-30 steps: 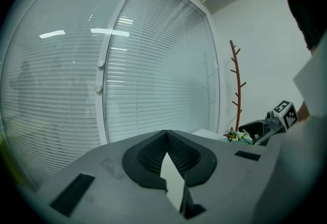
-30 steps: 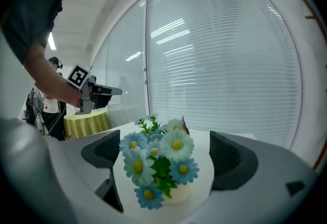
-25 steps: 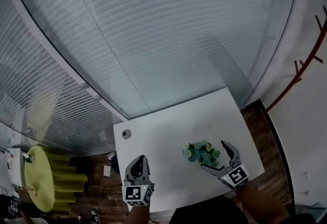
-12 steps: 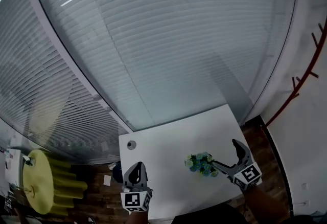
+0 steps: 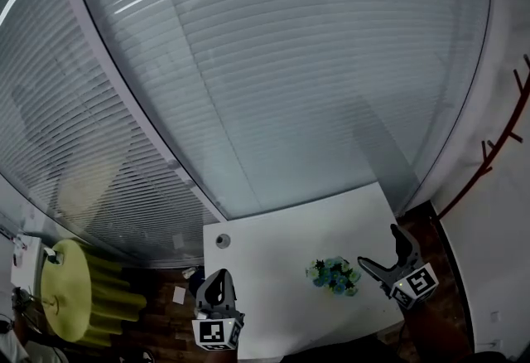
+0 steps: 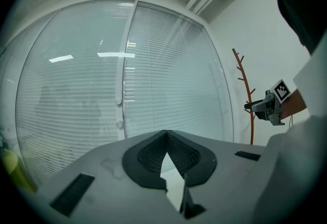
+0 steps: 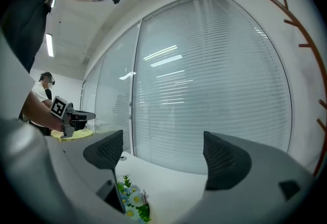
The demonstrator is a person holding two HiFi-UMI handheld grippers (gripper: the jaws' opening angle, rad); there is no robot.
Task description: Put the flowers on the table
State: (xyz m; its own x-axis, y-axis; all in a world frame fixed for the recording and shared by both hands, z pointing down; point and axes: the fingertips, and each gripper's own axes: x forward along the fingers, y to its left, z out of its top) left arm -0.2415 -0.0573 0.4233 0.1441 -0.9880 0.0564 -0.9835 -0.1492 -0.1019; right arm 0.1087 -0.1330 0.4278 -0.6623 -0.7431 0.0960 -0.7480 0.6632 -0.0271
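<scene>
1. Far left, down on the dark floor: a yellow round stand (image 5: 63, 287), well apart from everything else
2. Behind and above, across the whole width: a curved wall of pale slatted blinds (image 5: 273, 63)
3. Left gripper (image 5: 220, 280) at the near left edge of the white tabletop (image 5: 273, 249), pointing away from the person; fingers (image 6: 150, 155) pressed together at the tips, nothing between them
4. Just beyond that gripper, near the tabletop's left back corner: a small round grey hole (image 5: 222, 241)
5. Flowers (image 5: 334, 275), a small bunch of pale blue and white blooms with green leaves, lying on the tabletop right of its middle, near the front edge
6. Right gripper (image 5: 381, 247) just beside the flowers on their right, over the tabletop's right edge; fingers (image 7: 106, 149) spread wide apart and holding nothing, the flowers low by the left one, not between the two
7. Far right, against the white wall: a thin red-brown coat stand (image 5: 489, 156) with short branching pegs
</scene>
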